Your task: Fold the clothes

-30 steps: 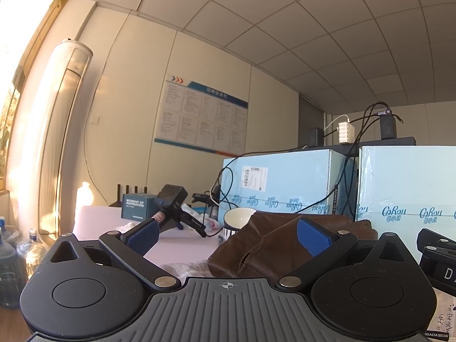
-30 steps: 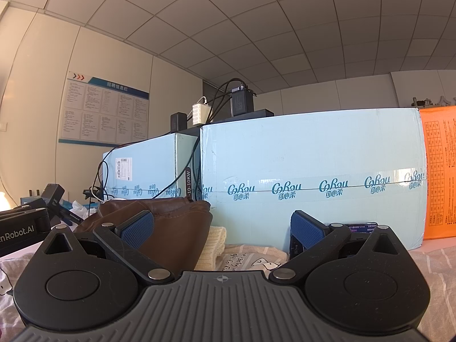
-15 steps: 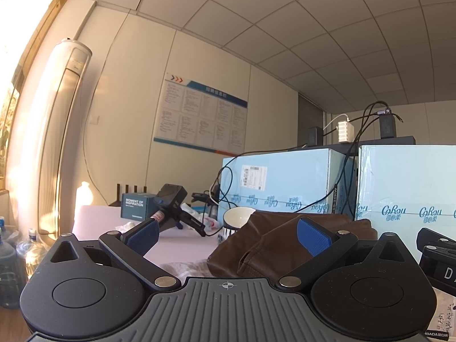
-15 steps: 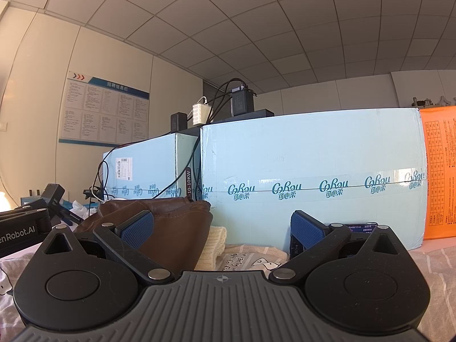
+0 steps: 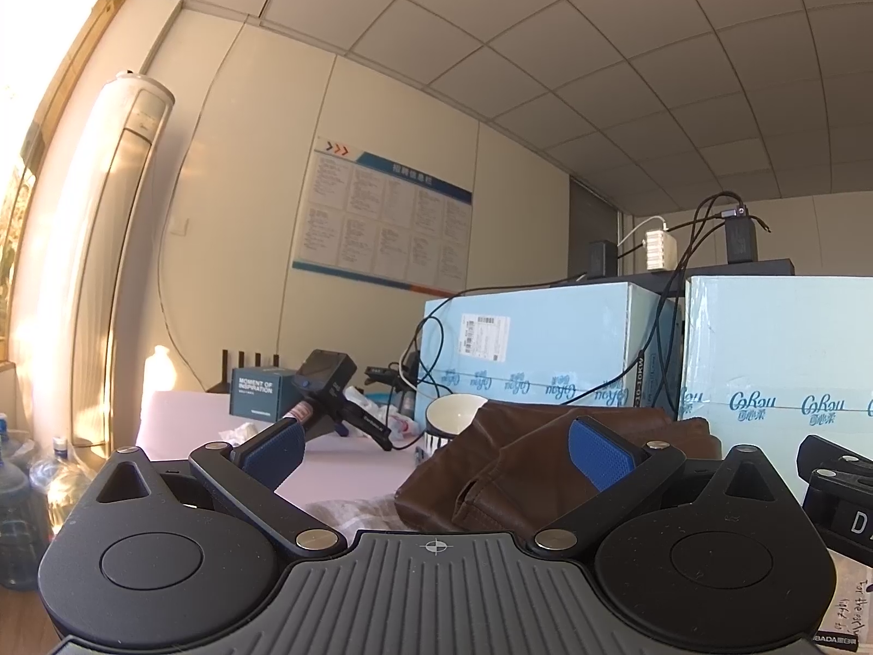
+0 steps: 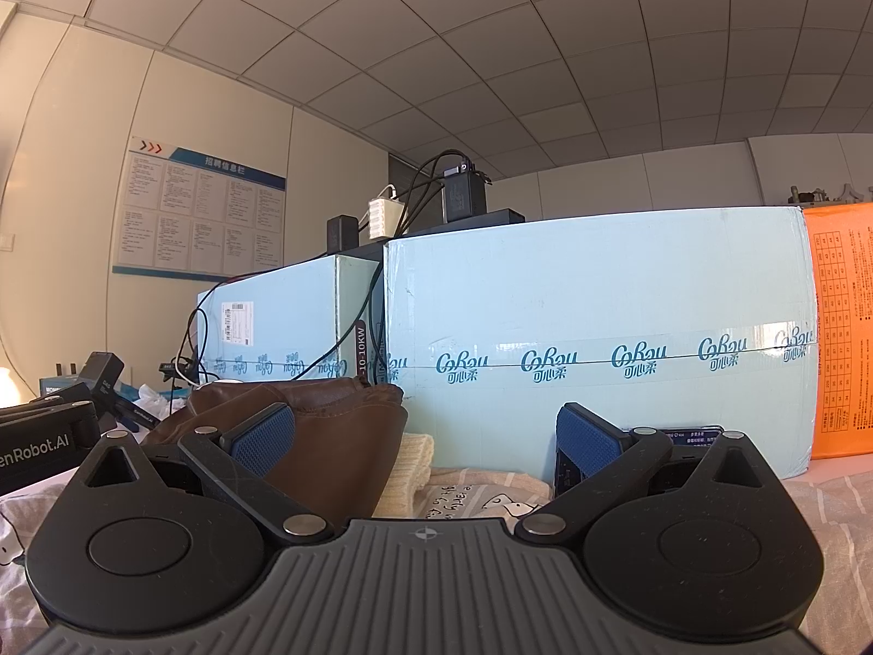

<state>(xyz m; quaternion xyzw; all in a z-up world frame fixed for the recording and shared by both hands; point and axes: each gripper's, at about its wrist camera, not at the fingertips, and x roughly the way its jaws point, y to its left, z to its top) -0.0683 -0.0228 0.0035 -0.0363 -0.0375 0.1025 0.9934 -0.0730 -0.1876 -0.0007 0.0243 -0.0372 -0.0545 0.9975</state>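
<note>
Both jaws apart, brown garment (image 5: pixel 551 458) ahead.

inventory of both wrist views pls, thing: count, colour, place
jacket: 1, brown, bunched ahead of both claws
boxes: 2, light blue, behind jacket
knit: 1, cream, right of jacket
printed cloth: 1, beige, before big box
bowl: 1, white, left of jacket
orange pack: 1, far right
notice board: 1, white-blue, wall
air conditioner: 1, white, left
left claw: open, empty
right claw: open, empty
</note>
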